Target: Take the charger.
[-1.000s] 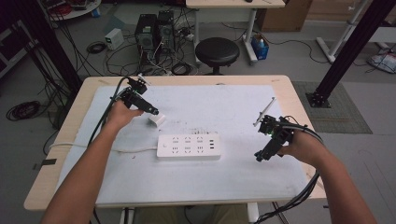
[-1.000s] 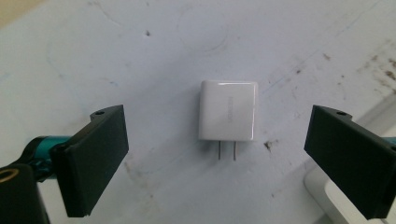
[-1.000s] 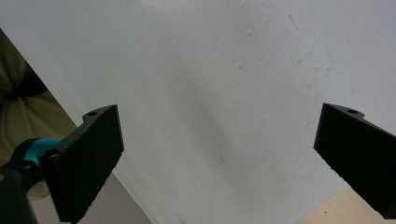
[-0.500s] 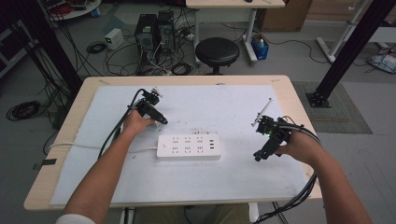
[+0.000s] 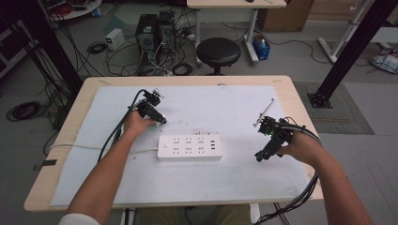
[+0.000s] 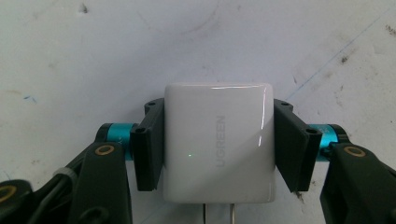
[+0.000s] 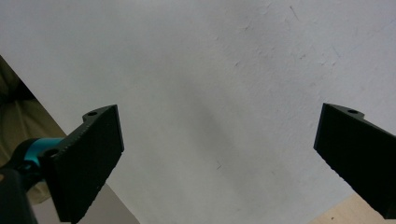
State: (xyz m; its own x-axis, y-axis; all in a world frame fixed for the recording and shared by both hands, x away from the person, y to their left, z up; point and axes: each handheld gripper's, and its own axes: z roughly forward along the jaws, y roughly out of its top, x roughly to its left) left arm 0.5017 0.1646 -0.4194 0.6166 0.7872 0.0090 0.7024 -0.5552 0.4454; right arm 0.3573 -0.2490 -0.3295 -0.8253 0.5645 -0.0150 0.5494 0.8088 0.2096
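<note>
**Left gripper drops toward the mat with the charger**

Since half a second ago the left gripper (image 5: 162, 121) has come lower and slightly nearer the power strip (image 5: 189, 147), while the right gripper (image 5: 259, 156) has barely shifted. One white charger (image 6: 218, 141) sits pinched between the left jaws, two prongs showing at its underside, above the white mat (image 5: 211, 110) just behind the single strip. The right jaws stand spread wide, holding nothing, near the mat's right edge.
</note>
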